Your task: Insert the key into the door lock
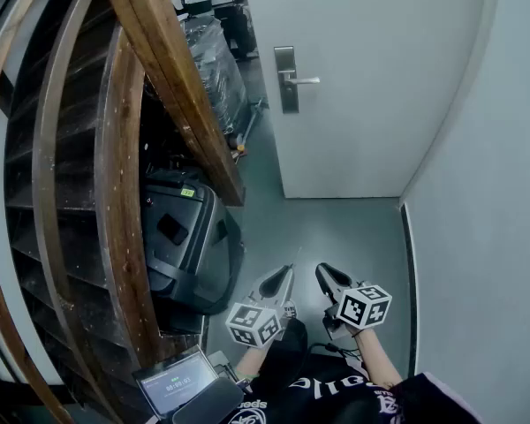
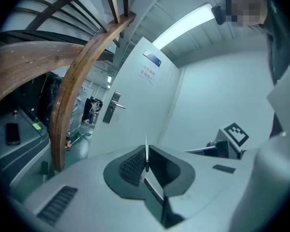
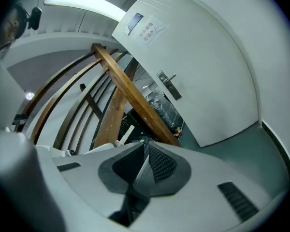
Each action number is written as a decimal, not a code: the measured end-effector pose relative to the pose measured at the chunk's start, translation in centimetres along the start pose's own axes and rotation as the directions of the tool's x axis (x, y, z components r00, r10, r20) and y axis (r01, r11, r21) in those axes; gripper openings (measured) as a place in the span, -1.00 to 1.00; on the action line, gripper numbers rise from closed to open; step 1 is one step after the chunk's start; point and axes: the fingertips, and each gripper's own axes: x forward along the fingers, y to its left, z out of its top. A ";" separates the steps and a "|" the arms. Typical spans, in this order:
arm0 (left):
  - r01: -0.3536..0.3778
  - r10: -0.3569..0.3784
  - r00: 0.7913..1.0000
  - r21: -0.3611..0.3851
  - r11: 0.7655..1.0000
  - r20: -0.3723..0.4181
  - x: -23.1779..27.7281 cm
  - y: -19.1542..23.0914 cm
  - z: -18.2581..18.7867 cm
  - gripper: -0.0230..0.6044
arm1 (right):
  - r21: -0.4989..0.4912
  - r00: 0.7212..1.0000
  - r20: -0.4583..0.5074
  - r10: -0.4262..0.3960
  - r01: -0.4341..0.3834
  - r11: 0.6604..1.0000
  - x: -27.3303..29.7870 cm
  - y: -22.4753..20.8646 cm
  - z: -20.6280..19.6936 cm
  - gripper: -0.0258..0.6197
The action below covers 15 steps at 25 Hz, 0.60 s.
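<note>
The white door [image 1: 371, 78] stands shut at the far end of the floor, with a silver lock plate and lever handle [image 1: 288, 79] on its left side. The lock plate shows in the left gripper view [image 2: 112, 108] and in the right gripper view [image 3: 168, 85], far off in both. My left gripper [image 1: 281, 279] is low, near the person's body, shut on a thin silver key [image 2: 146, 151] that sticks out upward from its jaws. Just to its right, my right gripper [image 1: 327, 276] is shut with nothing seen between its jaws [image 3: 145, 146].
A curved wooden stair rail [image 1: 172, 87] runs down the left. A black case [image 1: 181, 237] lies under it, and wrapped goods [image 1: 214, 60] stand beside the door. A lit screen [image 1: 177, 382] is at the bottom left. A white wall [image 1: 486, 193] closes the right side.
</note>
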 end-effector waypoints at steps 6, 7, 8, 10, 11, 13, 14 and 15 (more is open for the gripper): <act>0.029 -0.029 1.000 0.030 0.999 0.000 4.6 6.7 4.3 -0.85 | -0.009 1.000 0.027 -0.010 0.010 1.000 7.8 -0.3 4.5 -0.79; 0.032 -0.032 0.999 0.032 0.999 0.003 5.3 7.8 4.9 -0.85 | -0.012 0.999 0.031 -0.014 0.014 1.000 8.9 -0.4 5.1 -0.79; 0.034 -0.035 0.999 0.032 0.999 0.005 5.9 8.7 5.5 -0.85 | -0.013 0.999 0.035 -0.018 0.019 1.000 9.8 -0.6 5.7 -0.79; 0.039 -0.040 0.999 0.027 0.999 0.007 7.0 10.3 6.3 -0.85 | -0.011 0.999 0.039 -0.030 0.030 0.999 11.2 -0.9 6.4 -0.79; 0.041 -0.041 0.999 0.020 0.999 0.005 7.4 10.9 6.5 -0.85 | -0.009 0.999 0.038 -0.036 0.037 0.999 11.7 -1.1 6.6 -0.79; 0.042 -0.042 0.999 0.001 0.999 -0.002 8.3 11.9 6.6 -0.85 | -0.003 0.998 0.034 -0.048 0.048 0.999 12.6 -1.6 7.0 -0.79; 0.045 -0.045 0.999 -0.010 0.999 -0.006 8.8 12.3 6.5 -0.85 | -0.001 0.998 0.032 -0.053 0.053 0.999 12.9 -1.8 7.2 -0.79; 0.049 -0.049 0.999 -0.020 0.999 -0.011 9.3 12.5 6.5 -0.85 | 0.003 0.998 0.030 -0.057 0.057 0.998 13.1 -2.0 7.4 -0.79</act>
